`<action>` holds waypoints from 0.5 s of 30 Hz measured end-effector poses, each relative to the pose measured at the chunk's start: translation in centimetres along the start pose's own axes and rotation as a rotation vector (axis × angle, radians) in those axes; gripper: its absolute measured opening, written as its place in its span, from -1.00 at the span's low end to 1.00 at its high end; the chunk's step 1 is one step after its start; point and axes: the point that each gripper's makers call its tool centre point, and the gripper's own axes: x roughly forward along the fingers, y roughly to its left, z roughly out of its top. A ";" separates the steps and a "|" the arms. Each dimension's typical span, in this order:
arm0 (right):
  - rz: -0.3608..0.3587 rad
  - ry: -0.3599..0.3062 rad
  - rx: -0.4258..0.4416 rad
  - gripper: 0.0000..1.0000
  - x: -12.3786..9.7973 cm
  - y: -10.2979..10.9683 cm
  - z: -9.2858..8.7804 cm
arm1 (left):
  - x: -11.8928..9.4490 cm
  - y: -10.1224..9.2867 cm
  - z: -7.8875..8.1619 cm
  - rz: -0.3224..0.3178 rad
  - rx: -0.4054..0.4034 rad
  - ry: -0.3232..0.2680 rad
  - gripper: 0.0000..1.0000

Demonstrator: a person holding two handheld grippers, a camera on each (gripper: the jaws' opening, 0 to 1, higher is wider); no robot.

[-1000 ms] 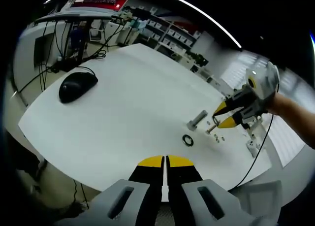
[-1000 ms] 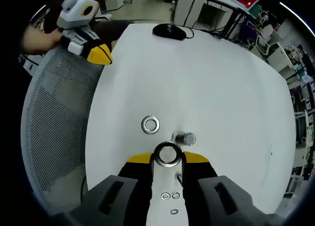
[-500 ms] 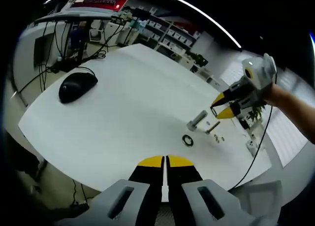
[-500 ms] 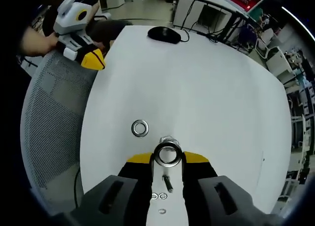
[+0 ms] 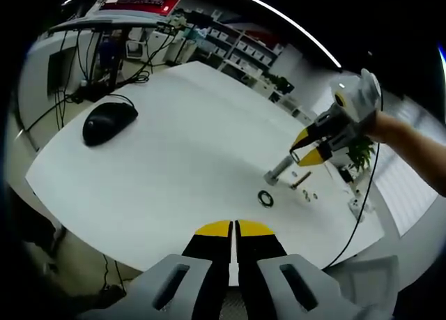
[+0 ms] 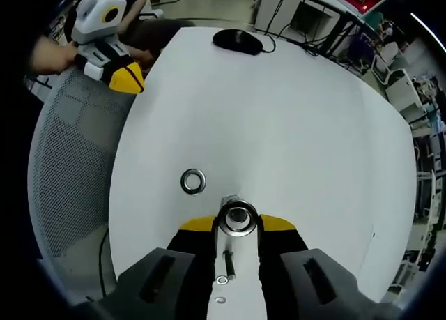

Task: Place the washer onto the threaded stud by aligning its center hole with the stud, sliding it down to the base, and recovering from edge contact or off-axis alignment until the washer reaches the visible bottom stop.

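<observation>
Writing: none legible.
Washer: silver ring pinched in right gripper jaws, over upright stud.
Left gripper: jaws pressed together.

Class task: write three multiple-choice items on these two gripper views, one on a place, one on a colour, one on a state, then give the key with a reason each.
1. Where does the loose washer lie?
A. on the white table
B. on the computer mouse
C. on the mesh chair

2. What colour are the jaw tips of the left gripper?
A. red
B. yellow
C. green

3. What is the right gripper doing?
A. open, holding nothing
B. shut on the mouse
C. shut on a washer

Key: A, it lies flat on the tabletop near the stud; B, both tips are yellow; C, a metal ring sits between its jaws.
</observation>
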 end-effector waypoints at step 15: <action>0.049 0.042 -0.029 -0.53 1.7 0.1 -0.4 | 0.1 0.0 0.3 -0.004 -0.004 -0.012 -1.00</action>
